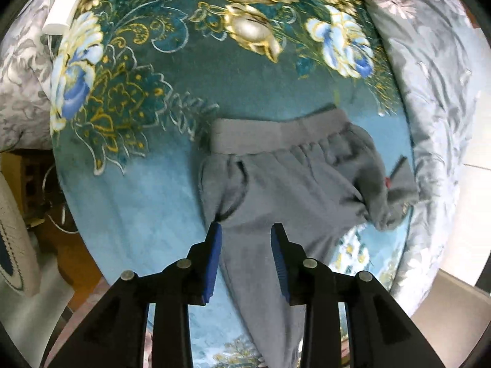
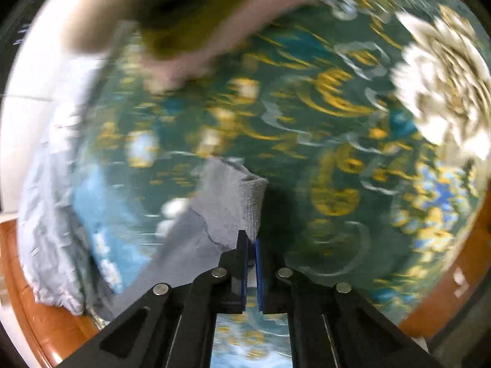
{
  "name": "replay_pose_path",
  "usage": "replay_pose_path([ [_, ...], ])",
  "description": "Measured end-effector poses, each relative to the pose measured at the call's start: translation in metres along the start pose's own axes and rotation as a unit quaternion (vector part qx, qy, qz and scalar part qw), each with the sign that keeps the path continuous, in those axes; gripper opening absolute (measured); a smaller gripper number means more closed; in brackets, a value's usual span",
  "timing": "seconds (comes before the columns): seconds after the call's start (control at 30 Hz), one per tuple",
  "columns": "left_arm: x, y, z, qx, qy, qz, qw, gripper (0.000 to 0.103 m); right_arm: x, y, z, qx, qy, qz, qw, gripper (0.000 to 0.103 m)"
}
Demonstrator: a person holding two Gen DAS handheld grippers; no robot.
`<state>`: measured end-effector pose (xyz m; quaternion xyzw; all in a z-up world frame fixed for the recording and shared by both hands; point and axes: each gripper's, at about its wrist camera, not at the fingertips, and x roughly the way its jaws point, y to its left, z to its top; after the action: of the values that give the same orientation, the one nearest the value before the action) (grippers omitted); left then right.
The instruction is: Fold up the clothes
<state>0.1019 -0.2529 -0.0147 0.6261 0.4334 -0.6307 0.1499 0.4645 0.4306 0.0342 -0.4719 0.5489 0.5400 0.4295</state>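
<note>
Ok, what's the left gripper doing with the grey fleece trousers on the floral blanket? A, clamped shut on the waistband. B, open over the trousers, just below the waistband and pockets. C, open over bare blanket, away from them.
B: the left gripper has its blue-padded fingers spread apart over the grey fleece trousers, nothing pinched.

Bed covered by teal floral blanket (image 1: 147,141). Grey floral quilt (image 1: 435,98) along right. White tiled floor (image 1: 472,184) far right. Wooden bed frame (image 2: 46,322) visible.

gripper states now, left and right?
Left gripper: open, over the grey pants.
Right gripper: closed on the pants' ribbed cuff.
</note>
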Motion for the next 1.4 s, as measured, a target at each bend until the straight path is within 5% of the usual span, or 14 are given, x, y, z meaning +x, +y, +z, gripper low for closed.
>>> replay_pose_path([
  [0.3,-0.035,0.033,-0.025,-0.019,-0.016,-0.041,0.9989,0.041,-0.015,0.031,0.006,-0.028,-0.029,-0.048,0.998,0.010],
  [0.4,-0.043,0.045,-0.025,-0.018,-0.024,-0.049,0.9983,0.043,-0.033,0.049,0.014,-0.019,-0.063,-0.062,0.996,0.038],
  [0.6,-0.044,0.068,-0.018,-0.025,-0.025,-0.071,0.9969,0.044,-0.057,0.106,0.014,-0.082,-0.084,-0.065,0.991,0.048],
  [0.8,-0.021,0.086,0.003,-0.047,0.001,-0.077,0.9959,0.045,-0.025,0.190,-0.045,-0.171,-0.058,-0.044,0.983,0.065],
  [0.93,0.003,0.090,0.031,-0.057,0.023,-0.074,0.9954,0.055,0.001,0.250,-0.110,-0.271,-0.029,-0.054,0.961,0.082],
  [1.03,0.023,0.087,0.054,-0.062,0.047,-0.075,0.9941,0.056,0.015,0.282,-0.156,-0.325,-0.015,-0.072,0.943,0.084],
  [1.2,0.059,0.074,0.088,-0.040,0.082,-0.057,0.9942,0.056,0.023,0.304,-0.205,-0.356,-0.007,-0.106,0.929,0.085],
  [1.4,0.103,0.054,0.105,0.001,0.123,-0.036,0.9918,0.056,0.016,0.294,-0.228,-0.345,-0.014,-0.152,0.926,0.087],
])
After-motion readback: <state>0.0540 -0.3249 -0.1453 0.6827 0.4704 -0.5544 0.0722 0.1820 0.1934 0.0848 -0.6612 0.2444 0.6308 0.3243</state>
